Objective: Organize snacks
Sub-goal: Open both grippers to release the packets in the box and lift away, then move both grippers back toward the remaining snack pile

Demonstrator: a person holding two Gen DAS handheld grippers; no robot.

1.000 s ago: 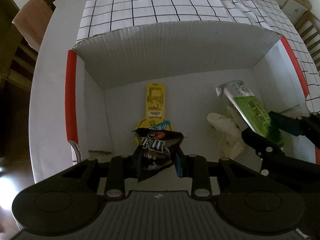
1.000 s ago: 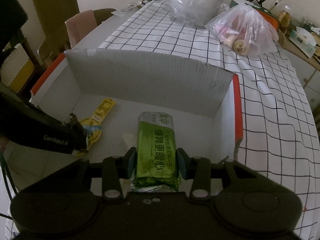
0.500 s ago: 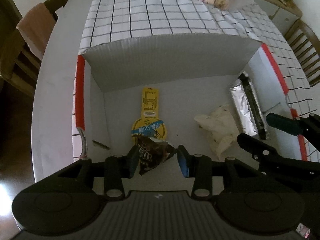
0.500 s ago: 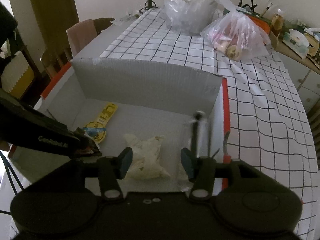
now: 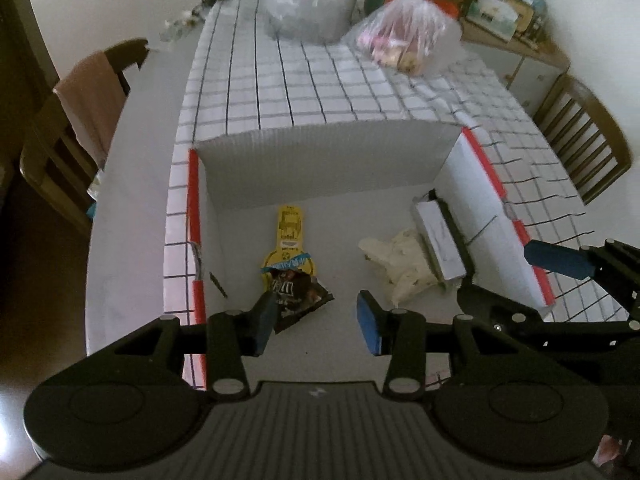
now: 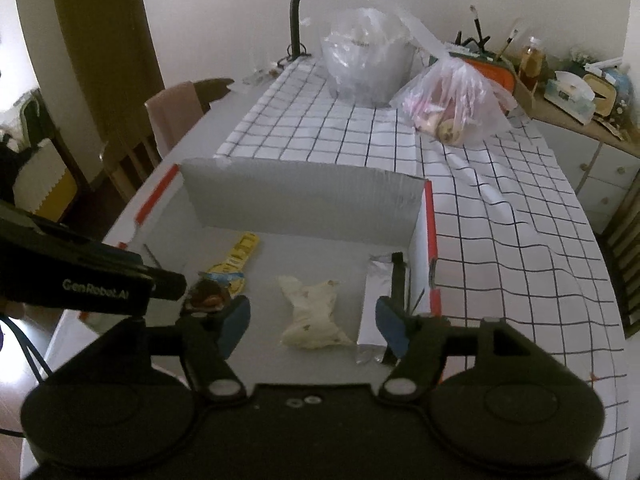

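A white cardboard box (image 5: 328,164) with red edges stands open on the table. On its floor lie a yellow packet (image 5: 289,240), a dark chocolate bag (image 5: 298,294), a cream wrapped snack (image 5: 400,266) and a silver-backed packet (image 5: 438,240) that leans against the right wall. My left gripper (image 5: 316,320) hovers above the near floor with its jaws opening. The dark bag lies beside its left pad and is not pinched. My right gripper (image 6: 313,326) is opening too, with nothing gripped. The cream snack (image 6: 310,316) and the silver packet (image 6: 378,292) lie below it.
A checked cloth (image 6: 500,240) covers the table beyond and to the right of the box. Two plastic bags (image 6: 452,100) and a desk lamp (image 6: 298,16) stand at the far end. Wooden chairs (image 5: 60,148) flank the table, and a cluttered sideboard (image 6: 580,96) is at the far right.
Both grippers let go and pulled up and back. The dark bag dropped next to the yellow packet. The green packet fell silver side out against the right wall.
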